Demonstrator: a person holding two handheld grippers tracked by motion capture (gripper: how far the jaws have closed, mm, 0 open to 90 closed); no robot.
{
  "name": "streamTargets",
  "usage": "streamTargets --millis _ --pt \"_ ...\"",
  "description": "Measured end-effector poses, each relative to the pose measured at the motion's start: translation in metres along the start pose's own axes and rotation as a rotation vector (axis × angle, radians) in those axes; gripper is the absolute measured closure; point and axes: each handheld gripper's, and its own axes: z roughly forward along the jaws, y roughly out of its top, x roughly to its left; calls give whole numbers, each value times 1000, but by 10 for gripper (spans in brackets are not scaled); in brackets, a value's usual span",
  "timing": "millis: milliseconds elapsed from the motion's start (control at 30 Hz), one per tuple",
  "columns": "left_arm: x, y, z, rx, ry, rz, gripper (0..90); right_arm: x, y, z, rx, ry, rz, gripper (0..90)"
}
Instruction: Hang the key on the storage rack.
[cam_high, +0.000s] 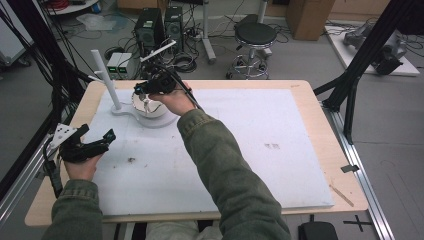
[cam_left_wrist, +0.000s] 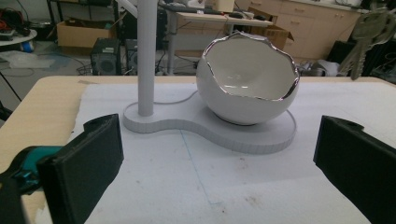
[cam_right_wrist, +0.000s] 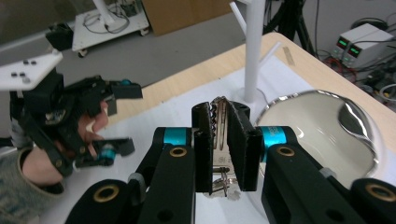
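We observe the right gripper (cam_right_wrist: 225, 140) with its jaws closed tight on a bunch of keys (cam_right_wrist: 220, 122), holding them above the white eggshell-shaped bowl (cam_left_wrist: 247, 84). In the left gripper view the keys hang at the upper right, beyond the bowl. The bowl sits on a grey stand base (cam_left_wrist: 261, 137) beside its upright post (cam_left_wrist: 146, 56). The left gripper (cam_high: 95, 142) rests low over the tabletop (cam_high: 310, 100), well apart from the bowl, jaws spread wide with nothing between them
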Motion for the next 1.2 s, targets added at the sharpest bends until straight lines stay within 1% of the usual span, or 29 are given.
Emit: streamTargets --millis 33,67,100,133,167,233,333,367,400,500,533,600,633,733,767,833,867,900,967,1033,1200 --pt "0 0 0 0 0 0 20 0 0 0 0 0 0 806" --pt "0 0 0 1 0 0 20 -2 3 7 -3 5 5 806" --pt "0 0 0 1 0 0 19 -1 5 11 1 5 8 806" --pt "0 0 0 1 1 0 19 -1 7 14 6 6 -3 806" --pt "0 0 0 1 1 0 19 -1 7 14 6 6 -3 806" --pt "1 0 1 4 -1 -3 19 0 17 22 8 16 -7 806" --pt "1 -1 1 4 -3 -7 19 1 28 29 -2 22 -10 806" --pt "1 -1 1 6 -4 -7 19 1 28 29 -2 22 -10 806" --pt "1 -1 1 3 -5 -9 20 2 35 32 -8 21 -19 806" --pt "1 -1 1 2 -5 -13 19 5 44 37 -19 18 -18 806" --pt "1 -1 1 1 -7 -15 19 5 44 37 -19 18 -18 806" --pt "0 -1 3 4 -16 -20 19 6 51 42 -24 15 -12 806" --pt "0 -1 3 4 -16 -20 19 6 55 44 -21 2 -14 806" --pt "0 -1 3 3 -23 -25 20 7 61 49 -17 5 -13 807" --pt "1 -1 3 6 -21 -24 19 8 67 53 -24 7 -17 806" --pt "2 -1 3 2 -18 -34 19 9 74 58 -26 8 -20 806" --pt "2 -1 3 3 -17 -37 19 9 74 58 -26 8 -20 806" --pt "3 -1 3 5 -15 -37 19 10 79 62 -36 15 -26 806" --pt "4 -2 3 8 -16 -41 19 10 81 64 -42 24 -27 806" --pt "4 -2 3 11 -18 -46 19 12 87 70 -40 34 -35 806" --pt "4 -2 3 11 -18 -44 19 11 93 77 -47 45 -34 806"
